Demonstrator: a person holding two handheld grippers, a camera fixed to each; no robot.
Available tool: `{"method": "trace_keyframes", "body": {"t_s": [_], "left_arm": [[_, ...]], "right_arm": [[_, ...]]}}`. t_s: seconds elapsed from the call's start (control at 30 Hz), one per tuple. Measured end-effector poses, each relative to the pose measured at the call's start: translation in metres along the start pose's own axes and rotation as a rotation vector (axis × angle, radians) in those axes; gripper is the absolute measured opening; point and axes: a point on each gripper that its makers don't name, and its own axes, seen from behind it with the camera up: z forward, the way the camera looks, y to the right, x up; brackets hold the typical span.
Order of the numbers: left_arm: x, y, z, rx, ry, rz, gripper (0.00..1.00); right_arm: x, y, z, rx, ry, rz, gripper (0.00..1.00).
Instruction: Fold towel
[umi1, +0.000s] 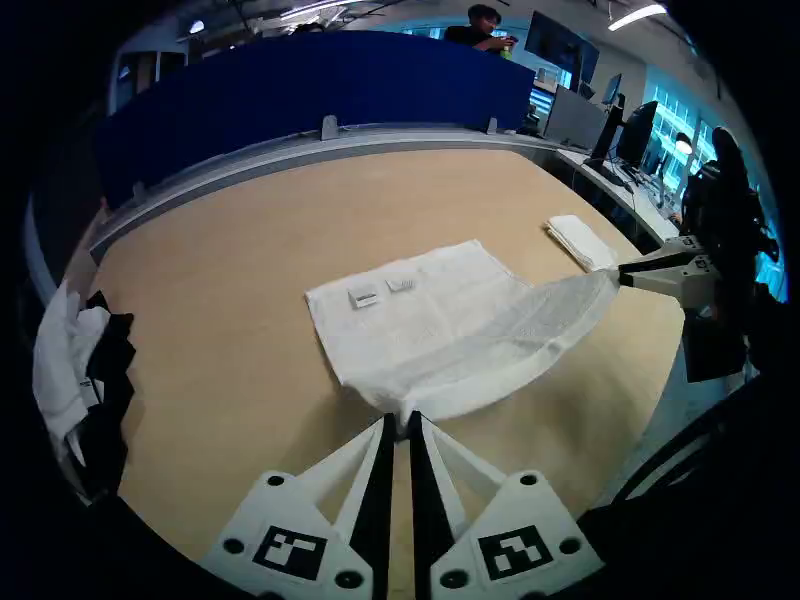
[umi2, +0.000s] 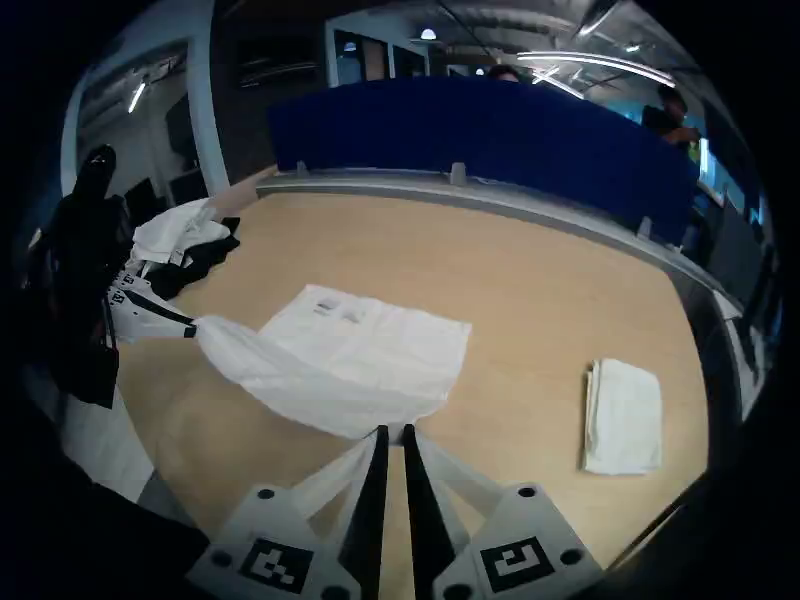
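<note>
A white towel (umi1: 430, 310) lies on the wooden table (umi1: 230, 300), its far part flat with two small tags facing up. Its near edge is lifted and stretched between the two grippers. My left gripper (umi1: 400, 418) is shut on one near corner, at the bottom of the left gripper view. My right gripper (umi1: 622, 276) pinches the other corner farther off at the right. In the right gripper view the right gripper (umi2: 390, 432) is shut on its corner of the towel (umi2: 360, 350), and the left gripper (umi2: 188, 329) holds the other end at the left.
A folded white towel (umi1: 580, 240) (umi2: 622, 415) lies near the table's edge. A pile of white and black cloth (umi1: 75, 380) (umi2: 180, 245) sits at the opposite end. A blue partition (umi1: 310, 85) runs along the far side, with people behind it.
</note>
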Motion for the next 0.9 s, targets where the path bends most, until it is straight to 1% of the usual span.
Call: {"method": "trace_keyframes", "body": {"t_s": [0.1,0.27,0.4,0.53,0.7,0.9], "left_arm": [[-0.002,-0.001,-0.001,0.001,-0.004,0.002,0.1],[-0.004,-0.002,0.001,0.008,-0.007,0.003,0.1],[-0.001,-0.006,0.001,0.016,-0.007,0.004,0.1],[0.007,-0.012,0.005,0.021,-0.009,0.012,0.1],[0.02,-0.022,0.017,0.025,-0.005,0.038,0.1],[0.037,-0.038,0.046,0.042,-0.016,0.071,0.1]], "right_arm": [[-0.001,-0.002,-0.002,0.002,-0.005,-0.006,0.11],[-0.001,-0.004,-0.001,0.002,-0.006,-0.009,0.11],[0.003,-0.003,0.003,0.003,-0.005,-0.005,0.11],[0.007,0.001,0.011,0.007,-0.007,0.003,0.11],[0.016,0.012,0.029,0.003,-0.007,0.003,0.11],[0.028,0.028,0.059,-0.009,-0.011,-0.013,0.11]]}}
